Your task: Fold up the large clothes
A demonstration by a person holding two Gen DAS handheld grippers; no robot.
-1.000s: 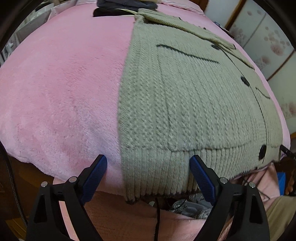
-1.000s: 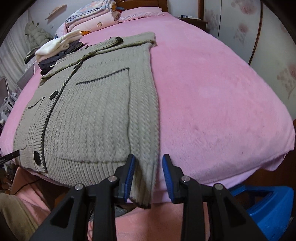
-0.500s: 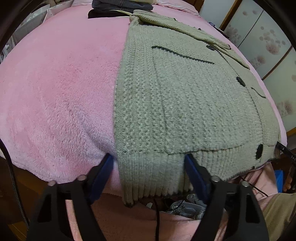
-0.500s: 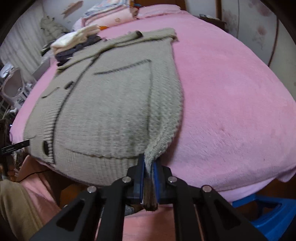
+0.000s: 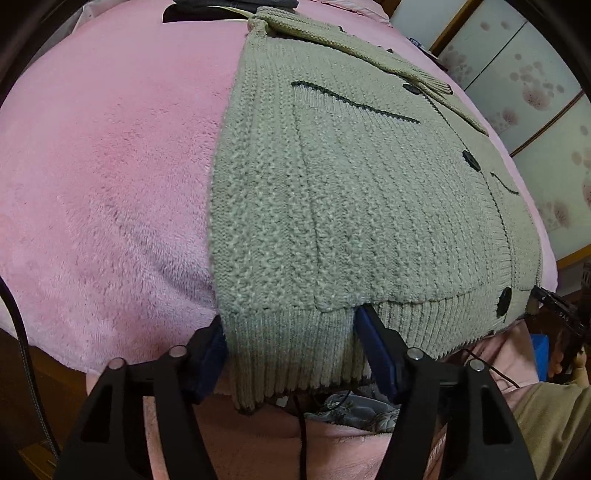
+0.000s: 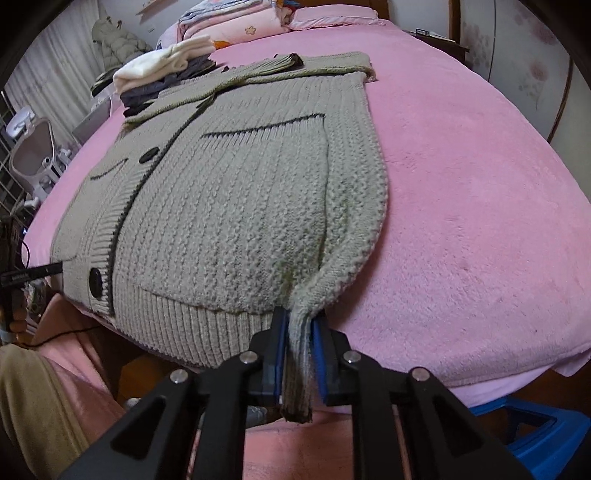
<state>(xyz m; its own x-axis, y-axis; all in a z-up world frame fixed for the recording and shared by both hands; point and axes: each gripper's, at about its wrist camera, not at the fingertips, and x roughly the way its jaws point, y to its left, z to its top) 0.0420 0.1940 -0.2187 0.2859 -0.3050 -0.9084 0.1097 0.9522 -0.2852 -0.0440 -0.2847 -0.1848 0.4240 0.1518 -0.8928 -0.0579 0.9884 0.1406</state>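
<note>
Cardigan: grey-green knit cardigan (image 5: 354,206) lies front-up and flat on the bed, its ribbed hem (image 5: 295,347) hanging over the near edge of the bed; in the right wrist view the same cardigan (image 6: 229,206) fills the left half of the bed.
Bed: covered by a pink fleece blanket (image 5: 110,177); bare pink blanket (image 6: 461,184) lies to the right of the cardigan in the right wrist view.
Cardigan details: dark buttons (image 5: 504,296) run down the front band; a pocket with a dark top line (image 5: 354,103) sits on the front panel; the collar end lies at the far side of the bed.
Left gripper: left gripper (image 5: 291,350) is spread wide, one blue pad on either side of the hem's left corner; the left pad (image 5: 210,354) sits against the cardigan's side edge, the right pad (image 5: 373,343) lies against the ribbing under the pocket. The knit between them hangs loose, not pinched.
Right gripper: right gripper (image 6: 298,354) is pressed together on the cardigan's right hem corner; the knit is bunched into a narrow strip between the blue pads (image 6: 279,350) and its end hangs down past them. The side edge rises off the blanket toward the grip.
Beyond the cardigan: a stack of folded clothes (image 6: 166,74), white on top of dark, sits at the cardigan's far-left corner; folded bedding (image 6: 236,26) lies further back.
Beside the bed: a blue stool (image 6: 539,428) stands below the near right corner.
</note>
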